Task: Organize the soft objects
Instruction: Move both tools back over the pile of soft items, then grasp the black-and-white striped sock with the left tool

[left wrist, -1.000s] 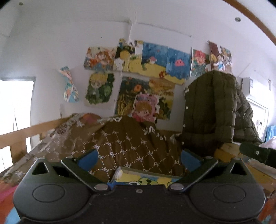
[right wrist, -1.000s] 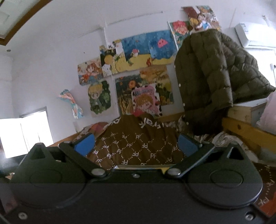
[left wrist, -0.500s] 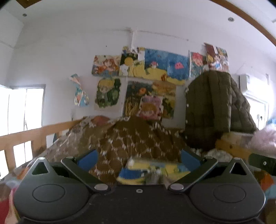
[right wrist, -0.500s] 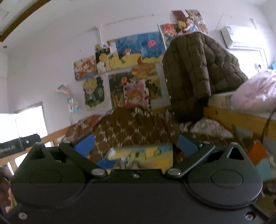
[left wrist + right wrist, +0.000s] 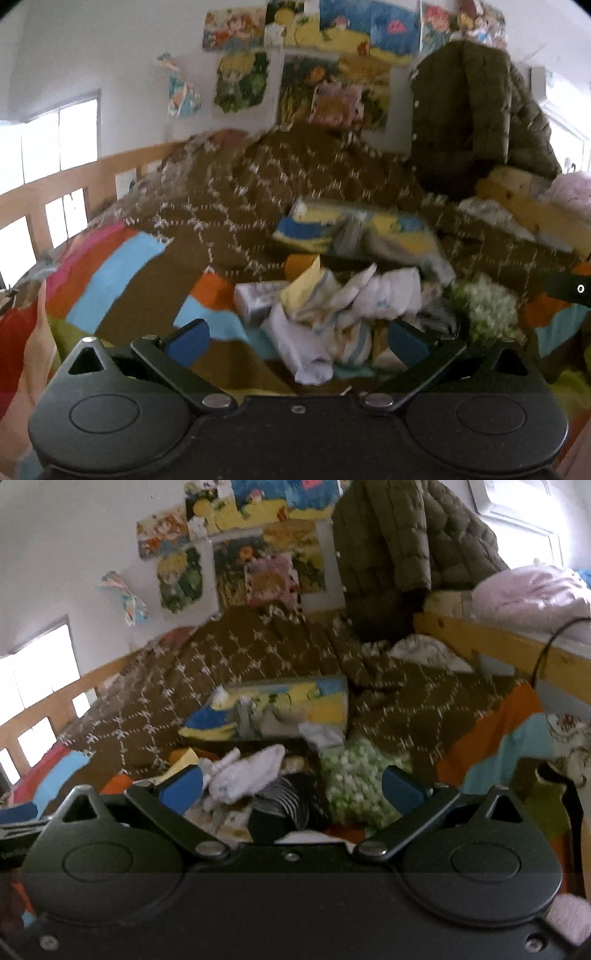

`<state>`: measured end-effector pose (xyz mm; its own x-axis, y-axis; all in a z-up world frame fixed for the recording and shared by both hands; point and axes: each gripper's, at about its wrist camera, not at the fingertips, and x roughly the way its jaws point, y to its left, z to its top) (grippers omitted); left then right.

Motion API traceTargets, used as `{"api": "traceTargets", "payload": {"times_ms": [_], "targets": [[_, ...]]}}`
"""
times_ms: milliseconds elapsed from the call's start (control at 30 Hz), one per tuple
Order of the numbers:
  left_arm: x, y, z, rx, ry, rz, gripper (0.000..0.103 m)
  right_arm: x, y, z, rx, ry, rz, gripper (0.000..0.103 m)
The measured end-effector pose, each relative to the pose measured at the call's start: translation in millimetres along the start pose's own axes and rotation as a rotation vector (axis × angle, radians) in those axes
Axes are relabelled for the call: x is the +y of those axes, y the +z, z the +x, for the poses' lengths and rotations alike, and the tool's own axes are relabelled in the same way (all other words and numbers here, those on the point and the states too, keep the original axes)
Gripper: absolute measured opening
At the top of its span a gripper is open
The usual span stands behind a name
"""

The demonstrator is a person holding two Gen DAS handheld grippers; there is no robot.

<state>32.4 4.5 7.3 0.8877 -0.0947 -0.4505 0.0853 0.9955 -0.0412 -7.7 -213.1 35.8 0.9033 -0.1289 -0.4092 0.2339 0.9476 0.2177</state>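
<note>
A heap of small soft things (image 5: 343, 306) lies on the bed: white socks, a pale yellow piece, a fluffy green-white item (image 5: 480, 302). Behind the heap sits a yellow and blue fabric box (image 5: 351, 229). My left gripper (image 5: 295, 343) hovers just before the heap, open, nothing between its blue pads. In the right wrist view the same heap shows a white sock (image 5: 247, 771), a black-and-white striped sock (image 5: 291, 805) and the fluffy green-white item (image 5: 354, 779), with the box (image 5: 280, 709) behind. My right gripper (image 5: 291, 786) is open above them, holding nothing.
A brown patterned quilt (image 5: 295, 173) is piled at the back over a colour-block blanket (image 5: 122, 273). A dark green puffer jacket (image 5: 472, 110) hangs at right. A wooden bed rail (image 5: 74, 192) runs along the left, another rail (image 5: 498, 642) at right. Posters cover the wall.
Both cameras have tilted down from the wall and quilt toward the bed, bringing the heap of soft things and the yellow-blue box into view. Both grippers stayed open.
</note>
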Motion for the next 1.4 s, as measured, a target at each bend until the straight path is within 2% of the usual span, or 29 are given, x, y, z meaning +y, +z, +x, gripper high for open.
{"api": "traceTargets", "payload": {"times_ms": [233, 400, 533, 633, 833, 967, 1133, 1267, 1400], "targets": [[-3, -5, 13, 0.098, -0.01, 0.032, 0.102, 2, -30, 2, 0.141, -0.053, -0.005, 0.103], [-5, -11, 26, 0.18, -0.023, 0.001, 0.102, 7, -40, 22, 0.244, -0.068, -0.026, 0.103], [-10, -15, 37, 0.219, -0.052, 0.025, 0.102, 13, -44, 43, 0.314, -0.083, -0.036, 0.103], [-19, -14, 46, 0.207, -0.097, 0.069, 0.102, 14, -44, 58, 0.406, -0.094, -0.047, 0.103], [-31, -13, 64, 0.198, -0.137, 0.161, 0.102, 23, -40, 81, 0.498, -0.049, -0.093, 0.103], [-27, -14, 75, 0.239, -0.157, 0.13, 0.102, 24, -38, 98, 0.572, -0.016, -0.104, 0.103], [-26, -7, 90, 0.227, -0.192, 0.128, 0.102, 26, -33, 120, 0.614, -0.001, -0.15, 0.103], [-30, 3, 106, 0.19, -0.29, 0.098, 0.101, 31, -24, 134, 0.617, 0.009, -0.313, 0.102], [-38, 9, 123, 0.179, -0.375, 0.061, 0.101, 35, -12, 144, 0.668, 0.148, -0.408, 0.102]]}}
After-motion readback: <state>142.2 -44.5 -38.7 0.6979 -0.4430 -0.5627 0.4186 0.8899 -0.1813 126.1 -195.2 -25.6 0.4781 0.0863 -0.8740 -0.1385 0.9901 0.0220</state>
